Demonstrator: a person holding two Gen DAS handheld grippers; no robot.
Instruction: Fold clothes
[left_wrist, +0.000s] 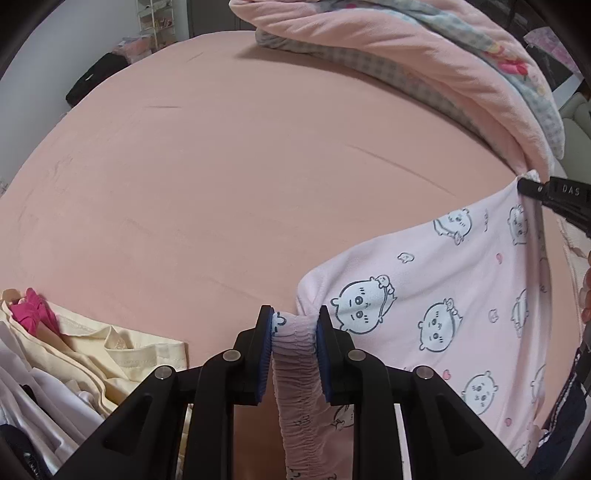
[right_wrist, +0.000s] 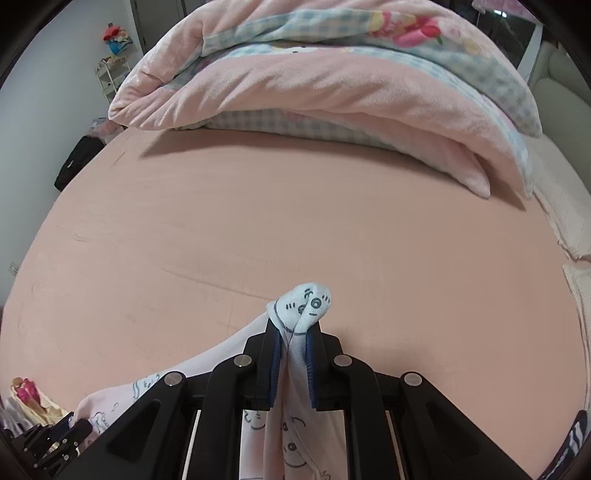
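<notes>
Gathered elastic waistband (left_wrist: 295, 354) sits pinched between my left tongs (left_wrist: 294, 325), blue pads clamped on the bunched pink fabric right at six o'clock of the left view. From there the pink cartoon-print pyjama piece (left_wrist: 443, 295) stretches away toward three o'clock, held up off the peach bedsheet (left_wrist: 221, 184), and its far corner is nipped by my right tongs (left_wrist: 528, 184) out at two o'clock. On the right camera, those right tongs (right_wrist: 293, 332) are squeezed tight on a folded tip of the same garment, a little printed face poking out above the pads at six o'clock. Up at twelve o'clock lies a rolled pink and checked duvet (right_wrist: 332, 85). Down at eight o'clock of the left view, a cream garment (left_wrist: 110, 350) with something magenta (left_wrist: 33, 310) on it.
</notes>
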